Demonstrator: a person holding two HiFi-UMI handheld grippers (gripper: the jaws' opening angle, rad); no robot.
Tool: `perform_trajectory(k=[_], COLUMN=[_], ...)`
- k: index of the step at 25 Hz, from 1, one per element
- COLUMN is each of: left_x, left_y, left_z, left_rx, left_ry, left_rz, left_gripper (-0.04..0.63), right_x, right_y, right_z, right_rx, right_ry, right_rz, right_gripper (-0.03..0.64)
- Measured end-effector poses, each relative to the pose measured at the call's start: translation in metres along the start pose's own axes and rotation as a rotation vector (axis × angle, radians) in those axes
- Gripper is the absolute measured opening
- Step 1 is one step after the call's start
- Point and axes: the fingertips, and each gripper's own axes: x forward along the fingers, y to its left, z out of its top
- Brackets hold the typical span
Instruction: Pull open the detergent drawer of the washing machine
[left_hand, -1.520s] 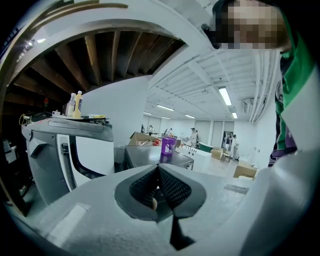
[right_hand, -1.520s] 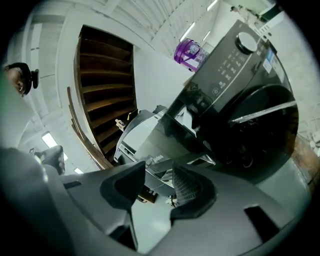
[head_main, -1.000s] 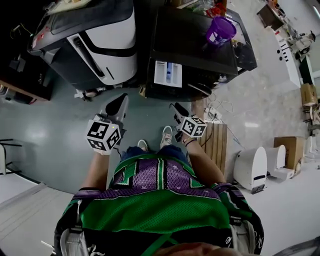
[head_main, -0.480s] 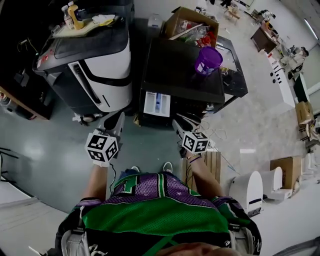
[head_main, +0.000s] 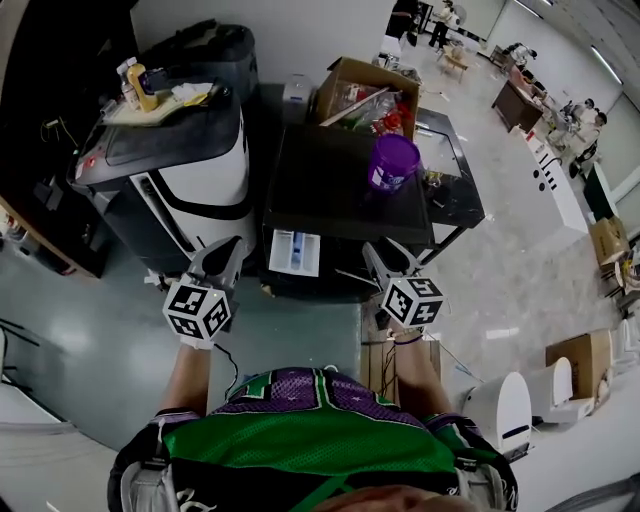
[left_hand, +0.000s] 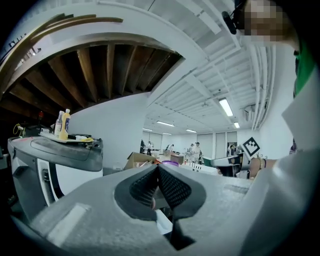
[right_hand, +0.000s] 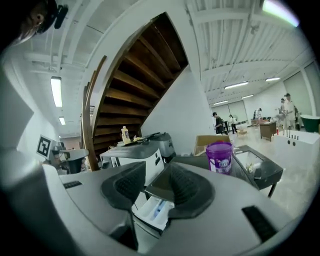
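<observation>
The dark-topped washing machine (head_main: 330, 185) stands in front of me. Its white detergent drawer (head_main: 295, 252) sticks out of the front at the upper left, showing blue inside. My left gripper (head_main: 222, 252) hangs left of the drawer, apart from it, and its pads (left_hand: 170, 189) meet at the tip with nothing held. My right gripper (head_main: 377, 258) hangs right of the drawer, also apart. In the right gripper view its jaws (right_hand: 156, 176) stand open, and the drawer (right_hand: 152, 210) shows through the gap below them.
A purple tub (head_main: 393, 160) stands on the washer's top. A white and black machine (head_main: 195, 190) stands close at the left, with bottles on a tray. Behind is an open cardboard box (head_main: 365, 95). A wooden pallet (head_main: 375, 355) lies on the floor by my feet.
The head view has swung up and back, so the washer sits lower in frame. Both grippers have spread slightly apart and stay off the drawer, which was out throughout.
</observation>
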Motion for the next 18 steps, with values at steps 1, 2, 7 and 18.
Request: perform_trajectory(k=[1,2,7,18], left_x=[0.003,0.005,0.008,-0.001], left_y=[-0.002,-0.003,-0.009,-0.026], left_z=[0.006,0.013,0.037,0.068], left_rx=[0.005,0.007,0.021,0.053], left_ry=[-0.009,-0.019,-0.056,-0.119], left_rz=[-0.001,-0.002,-0.005,0.003], left_gripper=[0.015,0.015,0.015,0.015], right_x=[-0.002,-0.004,-0.012,-0.021], right_y=[0.002,0.005,0.019,0.034], right_z=[0.012,0.024,0.068,0.094], right_rx=[-0.007,-0.014,-0.058,-0.099], right_ry=[-0.022,-0.045,-0.143,-0.186], right_rz=[0.009,0.016,0.022,0.044], right_gripper=[0.15,0.151,0.127,0.02])
